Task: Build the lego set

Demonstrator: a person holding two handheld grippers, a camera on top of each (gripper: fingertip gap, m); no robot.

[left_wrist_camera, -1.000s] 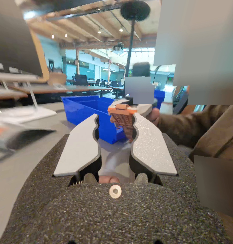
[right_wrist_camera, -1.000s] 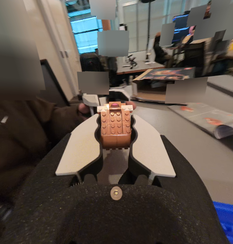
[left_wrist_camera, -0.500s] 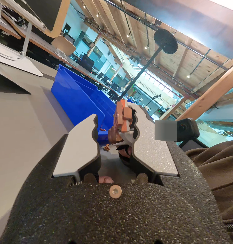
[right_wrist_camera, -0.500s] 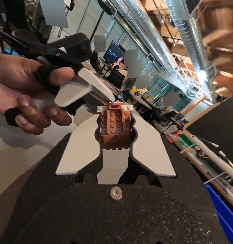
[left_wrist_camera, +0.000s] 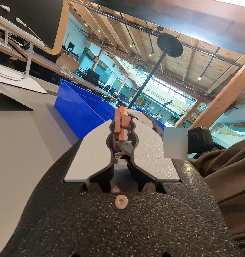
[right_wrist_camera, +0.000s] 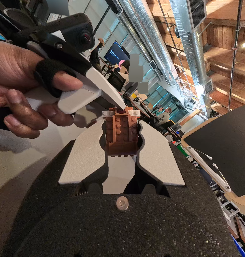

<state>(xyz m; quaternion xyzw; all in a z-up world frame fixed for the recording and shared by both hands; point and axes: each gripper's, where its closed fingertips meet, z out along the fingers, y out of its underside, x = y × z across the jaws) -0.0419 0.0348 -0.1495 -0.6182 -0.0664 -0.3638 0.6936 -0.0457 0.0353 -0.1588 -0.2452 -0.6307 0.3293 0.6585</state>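
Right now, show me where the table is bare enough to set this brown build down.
Widest bare patch: grey table left of the left tool, bordered by the blue bin ahead and the black wedge farther left. Crowded: around the brown build in the right tool, loose pieces beneath, sleeve at right.

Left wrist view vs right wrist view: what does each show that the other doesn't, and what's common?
Only the left wrist view shows most of the blue bin on the grey table and a small loose brown piece below the fingers. Only the right wrist view shows the build's studded brown top, its white end plates, and the hand on the left gripper. Both show the brown lego build, gripped by the right gripper.
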